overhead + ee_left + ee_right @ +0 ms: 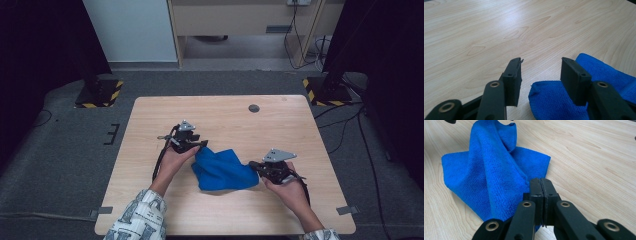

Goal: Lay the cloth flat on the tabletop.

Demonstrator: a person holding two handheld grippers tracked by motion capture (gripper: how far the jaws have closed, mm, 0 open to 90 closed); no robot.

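A blue cloth (222, 171) lies crumpled on the wooden table (150, 120), between the two hand-held grippers. The left gripper (541, 72) has its jaws spread well apart, with nothing between them; one corner of the cloth sits just under and beside its right-hand jaw, and bare tabletop stretches out ahead of it. In the high view this gripper (200, 145) sits at the cloth's far left corner, held by the left hand (175, 161). The right gripper (540, 185) has its jaws pressed flat together (no gap shows between the pads), and they meet at the cloth's near edge; whether any fabric is actually pinched between them I cannot tell. Ahead of that gripper the cloth rises in a soft ridge toward its far corner. From above, the right gripper (254, 165) touches the cloth's right edge, with the right hand (290, 190) behind it.
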